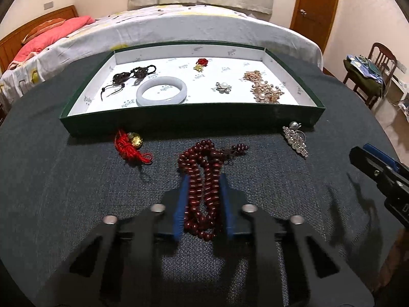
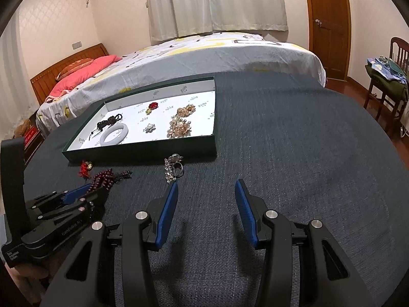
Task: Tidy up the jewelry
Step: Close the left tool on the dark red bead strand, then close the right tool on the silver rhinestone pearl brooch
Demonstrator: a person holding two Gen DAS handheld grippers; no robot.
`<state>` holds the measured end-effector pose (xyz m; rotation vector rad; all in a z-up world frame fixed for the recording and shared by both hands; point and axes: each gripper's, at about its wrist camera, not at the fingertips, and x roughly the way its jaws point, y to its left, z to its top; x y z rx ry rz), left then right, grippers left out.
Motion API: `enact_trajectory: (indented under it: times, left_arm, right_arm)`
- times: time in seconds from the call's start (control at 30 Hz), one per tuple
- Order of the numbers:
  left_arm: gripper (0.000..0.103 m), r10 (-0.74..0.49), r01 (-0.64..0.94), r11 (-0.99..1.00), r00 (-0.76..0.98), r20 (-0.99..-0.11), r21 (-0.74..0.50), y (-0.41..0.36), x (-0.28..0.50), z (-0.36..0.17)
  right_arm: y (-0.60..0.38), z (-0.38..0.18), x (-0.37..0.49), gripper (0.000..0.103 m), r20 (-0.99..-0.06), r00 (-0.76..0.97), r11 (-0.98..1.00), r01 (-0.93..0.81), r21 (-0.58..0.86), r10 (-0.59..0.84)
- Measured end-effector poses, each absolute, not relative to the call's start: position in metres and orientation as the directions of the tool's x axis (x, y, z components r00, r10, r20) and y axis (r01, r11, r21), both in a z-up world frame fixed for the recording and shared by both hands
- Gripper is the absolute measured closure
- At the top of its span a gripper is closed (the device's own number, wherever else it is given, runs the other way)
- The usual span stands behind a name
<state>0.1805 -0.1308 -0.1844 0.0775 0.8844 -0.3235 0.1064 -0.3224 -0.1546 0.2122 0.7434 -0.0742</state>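
on the dark cloth, just before the tray [image 1: 179,121]: one string of dark red beads [image 1: 204,176], piled in loops, with your left gripper [image 1: 203,179] closed on its near end, blue pads pressing the strands from both sides. right gripper [image 2: 206,189]: jaws apart, holding nothing, hovering over bare cloth near the silver brooch [image 2: 173,170]. also loose on the cloth: a red tassel charm [image 1: 130,145], close to the tray's front wall. already in the tray: white bangle [image 1: 161,94], dark cord piece [image 1: 133,75], small red-and-gold charm [image 1: 200,64], pearl flower pin [image 1: 223,87], gold pearl cluster [image 1: 265,88]. risks, as judged: you pinch only part of the pile, so free loops may slip out or trail on lifting; a trailing loop could catch the tray's front wall or drag the tassel charm; set down carelessly, the beads could tangle with the bangle or cord piece.
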Motion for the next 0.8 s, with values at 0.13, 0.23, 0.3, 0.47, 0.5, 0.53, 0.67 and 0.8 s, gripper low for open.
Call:
enact_trajectory:
  times: [0.13,0.23,0.3,0.47,0.5,0.53,0.67,0.8]
  left_arm:
    - [0.090,-0.268,0.324,0.943,0.592,-0.760,-0.080,-0.130,0.179,-0.183]
    - [0.091,-0.266,0.333,0.941,0.604,-0.752,-0.066,-0.129,0.176,-0.180]
    - [0.091,-0.272,0.333,0.940,0.602,-0.751,-0.074,-0.127,0.176,-0.180]
    - [0.091,-0.283,0.331,0.939,0.607,-0.743,-0.087,-0.120,0.174,-0.175]
    - [0.091,-0.285,0.330,0.940,0.610,-0.739,-0.089,-0.118,0.173,-0.173]
    - [0.092,-0.286,0.329,0.940,0.613,-0.736,-0.091,-0.116,0.173,-0.171]
    - [0.091,-0.289,0.324,0.941,0.626,-0.725,-0.095,-0.108,0.169,-0.163]
    - [0.092,-0.286,0.313,0.945,0.635,-0.718,-0.099,-0.098,0.167,-0.157]
  right_arm:
    - [-0.320,-0.156,0.108,0.057,-0.683,0.730,0.977,0.139,0.161,0.009]
    - [-0.318,-0.157,0.110,0.057,-0.687,0.727,0.979,0.133,0.155,0.010]
    - [-0.316,-0.157,0.112,0.057,-0.688,0.725,0.980,0.129,0.153,0.012]
    - [-0.310,-0.158,0.115,0.057,-0.693,0.721,0.982,0.117,0.146,0.017]
    - [-0.310,-0.158,0.116,0.057,-0.693,0.721,0.983,0.115,0.145,0.018]
    - [-0.308,-0.158,0.117,0.057,-0.694,0.719,0.983,0.111,0.146,0.021]
    - [-0.303,-0.160,0.122,0.057,-0.699,0.714,0.984,0.099,0.151,0.035]
    - [-0.296,-0.164,0.131,0.057,-0.708,0.704,0.984,0.083,0.158,0.054]
